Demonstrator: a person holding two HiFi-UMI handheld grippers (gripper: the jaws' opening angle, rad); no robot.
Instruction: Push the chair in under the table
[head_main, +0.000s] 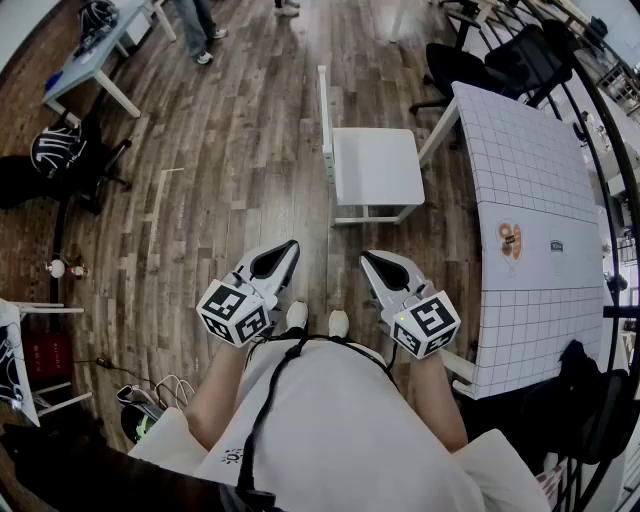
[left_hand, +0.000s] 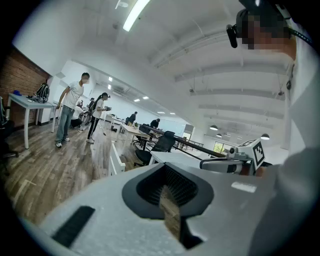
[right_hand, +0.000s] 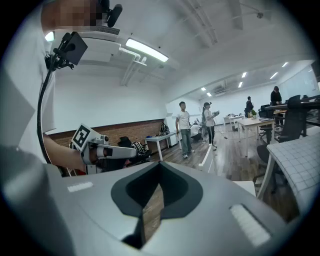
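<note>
Head view: white chair (head_main: 375, 165) on floor just beside gridded surface (head_main: 530, 190), seat wholly outside, push not begun. Left gripper (head_main: 288, 248), right gripper (head_main: 370, 260): fingers pressed together, empty, short of chair.

We wear a white T-shirt (head_main: 340, 430), a black cable (head_main: 262, 420) and white shoes (head_main: 297, 316); our left gripper (head_main: 292, 243) and right gripper (head_main: 365, 256) are pale grey.

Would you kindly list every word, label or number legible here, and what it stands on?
Nothing reads clearly.
Small dark label on the white gridded table: too small to read.
Small dark mark on the person's white shirt: too small to read.
Black-and-white square markers on the left gripper and right gripper cubes: patterns only, no letters.
</note>
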